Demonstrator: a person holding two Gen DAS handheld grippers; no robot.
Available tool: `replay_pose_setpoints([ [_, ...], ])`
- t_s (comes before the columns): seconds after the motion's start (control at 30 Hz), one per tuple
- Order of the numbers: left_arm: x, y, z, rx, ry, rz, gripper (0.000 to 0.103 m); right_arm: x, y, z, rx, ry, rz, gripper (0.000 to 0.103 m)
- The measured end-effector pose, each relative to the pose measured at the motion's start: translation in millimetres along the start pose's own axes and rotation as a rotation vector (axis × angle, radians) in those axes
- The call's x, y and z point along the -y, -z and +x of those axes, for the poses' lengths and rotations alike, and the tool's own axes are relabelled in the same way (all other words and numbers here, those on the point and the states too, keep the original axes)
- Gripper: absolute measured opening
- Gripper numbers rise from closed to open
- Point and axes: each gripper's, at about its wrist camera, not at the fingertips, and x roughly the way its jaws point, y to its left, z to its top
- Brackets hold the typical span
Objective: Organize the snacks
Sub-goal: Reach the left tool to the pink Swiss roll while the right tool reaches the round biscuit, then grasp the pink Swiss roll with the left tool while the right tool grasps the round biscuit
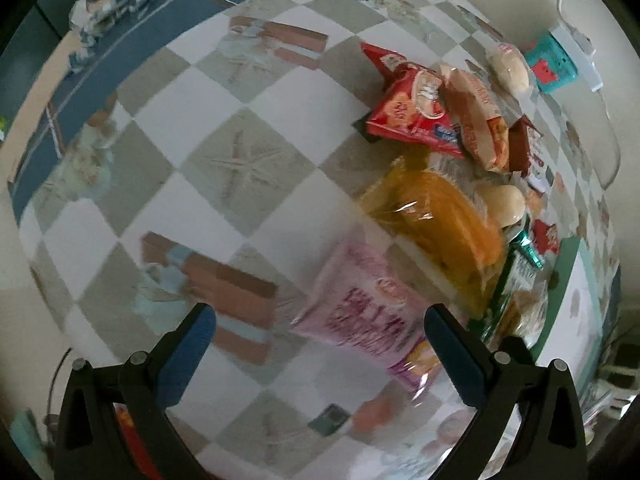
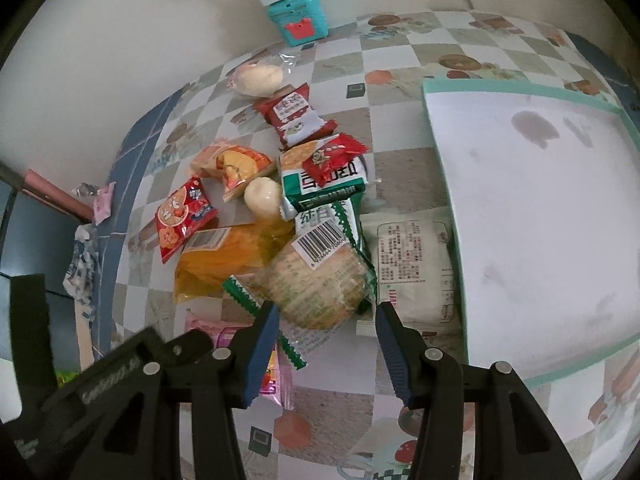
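A heap of snack packs lies on the checked tablecloth (image 1: 168, 216). My right gripper (image 2: 326, 312) is shut on a clear, green-edged pack with a round bread (image 2: 320, 280) at the near end of the heap. Behind it lie an orange pack (image 2: 224, 256), a red biscuit pack (image 2: 180, 216) and a green and white pack (image 2: 324, 188). My left gripper (image 1: 320, 316) stands wide open over a pink pack (image 1: 360, 312). The pack lies on the cloth nearer the right finger, and neither pad presses it. The same heap in the left wrist view shows the orange pack (image 1: 436, 216) and red biscuit pack (image 1: 412, 108).
A white tray with a teal rim (image 2: 440, 92) lies right of the heap, a flat white pack (image 2: 416, 264) against its side. A teal box (image 2: 298, 16) and a cable stand by the wall. The table's blue border (image 1: 60, 92) marks its edge.
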Motion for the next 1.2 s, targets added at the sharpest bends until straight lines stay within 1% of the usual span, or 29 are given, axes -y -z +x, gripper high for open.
replay_pose_setpoints([
  [0.17,25,0,9,0.037,-0.024,0.020,0.103,5,-1,-1,-0.003,-0.014,0.019,0.054],
  [0.23,38,1,10,0.045,-0.072,0.049,0.103,8,-1,-1,-0.006,-0.017,0.027,0.054],
  [0.37,43,6,16,0.007,-0.109,0.091,0.103,12,-2,-1,-0.008,-0.030,0.037,0.054],
  [0.4,47,2,21,-0.001,-0.121,0.098,0.103,12,-2,-1,-0.009,-0.030,0.039,0.054],
  [0.57,36,6,20,-0.010,-0.160,0.126,0.103,15,-1,0,-0.012,-0.026,0.047,0.055],
  [0.7,22,6,19,-0.002,-0.190,0.080,0.103,17,0,-1,-0.014,-0.024,0.050,0.055],
  [0.83,22,6,25,-0.020,-0.170,0.068,0.103,15,0,-2,-0.009,-0.010,0.037,0.055],
  [0.87,18,4,24,-0.028,-0.162,0.070,0.101,14,0,-1,-0.007,-0.011,0.035,0.055],
  [0.9,19,2,25,-0.036,-0.153,0.074,0.093,15,0,0,-0.008,-0.020,0.038,0.057],
  [0.93,22,3,27,-0.042,-0.143,0.080,0.088,15,0,1,-0.011,-0.031,0.044,0.058],
  [0.97,25,3,30,-0.049,-0.129,0.088,0.078,15,-1,2,-0.012,-0.034,0.047,0.061],
  [1.0,38,9,40,-0.048,-0.130,0.097,0.073,15,-1,2,-0.009,-0.035,0.049,0.064],
  [1.03,44,10,42,-0.042,-0.139,0.114,0.070,15,-2,2,-0.005,-0.036,0.053,0.065],
  [1.1,54,13,43,-0.032,-0.136,0.136,0.058,15,-3,2,0.003,-0.047,0.062,0.067],
  [1.17,65,12,43,-0.021,-0.128,0.154,0.049,13,-6,2,0.023,-0.033,0.059,0.071],
  [1.2,69,13,44,-0.017,-0.126,0.162,0.047,11,-8,1,0.034,-0.019,0.049,0.073],
])
